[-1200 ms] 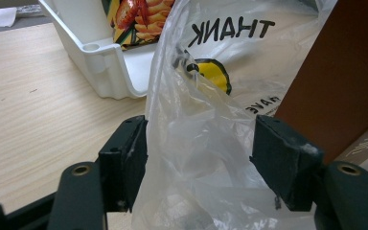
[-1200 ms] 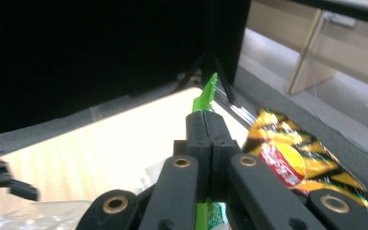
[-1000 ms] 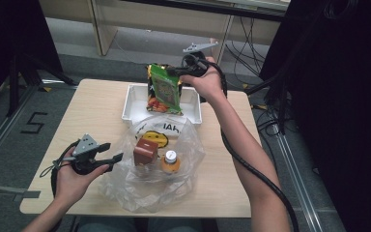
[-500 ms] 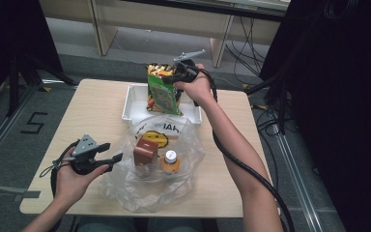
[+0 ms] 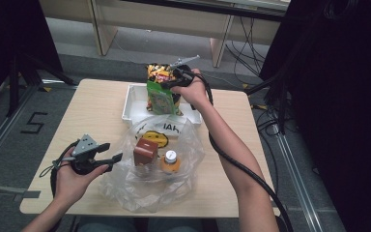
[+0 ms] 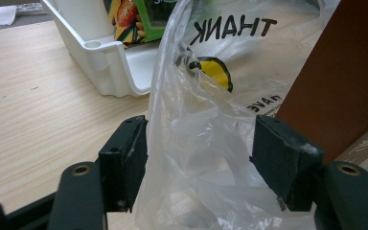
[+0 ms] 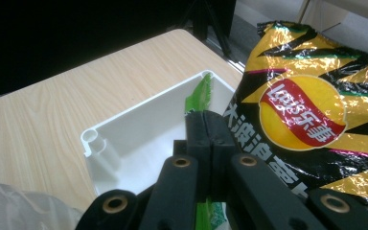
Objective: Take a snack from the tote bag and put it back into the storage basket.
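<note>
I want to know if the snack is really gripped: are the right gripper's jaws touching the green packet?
Touching. The right gripper view shows the right gripper shut on the green packet's edge, above the white tray.

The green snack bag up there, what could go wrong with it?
The right gripper pinches only the green bag's thin top edge, so it might slip or tear. A chip bag leans against it and could get knocked over. The plastic bag sits slack between the left gripper's jaws, so its mouth may sag shut.
</note>
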`<state>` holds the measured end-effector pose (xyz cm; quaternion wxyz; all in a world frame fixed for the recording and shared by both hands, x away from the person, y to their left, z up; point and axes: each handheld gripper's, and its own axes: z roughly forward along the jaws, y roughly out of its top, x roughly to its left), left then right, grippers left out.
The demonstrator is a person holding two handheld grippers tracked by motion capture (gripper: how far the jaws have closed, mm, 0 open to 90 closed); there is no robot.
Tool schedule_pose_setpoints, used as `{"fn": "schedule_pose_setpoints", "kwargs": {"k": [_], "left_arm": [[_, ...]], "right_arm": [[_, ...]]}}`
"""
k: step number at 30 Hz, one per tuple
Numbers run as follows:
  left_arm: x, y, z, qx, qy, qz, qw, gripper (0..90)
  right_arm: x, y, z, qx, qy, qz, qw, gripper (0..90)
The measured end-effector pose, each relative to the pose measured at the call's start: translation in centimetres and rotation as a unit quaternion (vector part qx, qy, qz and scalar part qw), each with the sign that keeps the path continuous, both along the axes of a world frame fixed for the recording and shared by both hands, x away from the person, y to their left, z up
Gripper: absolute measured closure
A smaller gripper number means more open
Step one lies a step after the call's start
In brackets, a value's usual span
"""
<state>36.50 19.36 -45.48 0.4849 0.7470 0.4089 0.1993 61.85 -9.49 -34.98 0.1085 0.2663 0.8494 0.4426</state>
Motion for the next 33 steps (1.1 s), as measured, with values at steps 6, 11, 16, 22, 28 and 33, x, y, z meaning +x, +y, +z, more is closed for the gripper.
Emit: {"fn": "schedule_pose_setpoints", "kwargs": {"k": [6, 11, 16, 22, 28, 33], "left_arm": [[0.0, 0.0, 0.0, -0.001, 0.000, -0.001, 1.0000, 36.6], [0.0, 0.0, 0.0, 0.001, 0.001, 0.000, 1.0000, 36.6], [0.0, 0.0, 0.0, 0.002, 0.001, 0.000, 1.0000, 36.6], [0.0, 0.0, 0.0, 0.000, 0.001, 0.001, 1.0000, 36.6], [0.0, 0.0, 0.0, 0.002, 0.001, 0.000, 1.0000, 36.6], [0.0, 0.0, 0.0, 0.002, 0.001, 0.000, 1.0000, 36.6]], "right_arm": [[0.3, 0.0, -1.0, -0.009, 0.006, -0.008, 0.9999, 90.0], [0.5, -0.1, -1.6, -0.015, 0.008, -0.010, 0.9998, 90.0], [0.6, 0.0, -1.9, -0.024, 0.007, -0.011, 0.9996, 90.0], [0.6, 0.0, -2.4, -0.034, -0.007, -0.019, 0.9992, 90.0], [0.7, -0.4, -3.0, -0.052, -0.013, -0.029, 0.9981, 90.0], [0.9, -0.5, -3.4, -0.063, -0.020, -0.031, 0.9974, 89.6]]}}
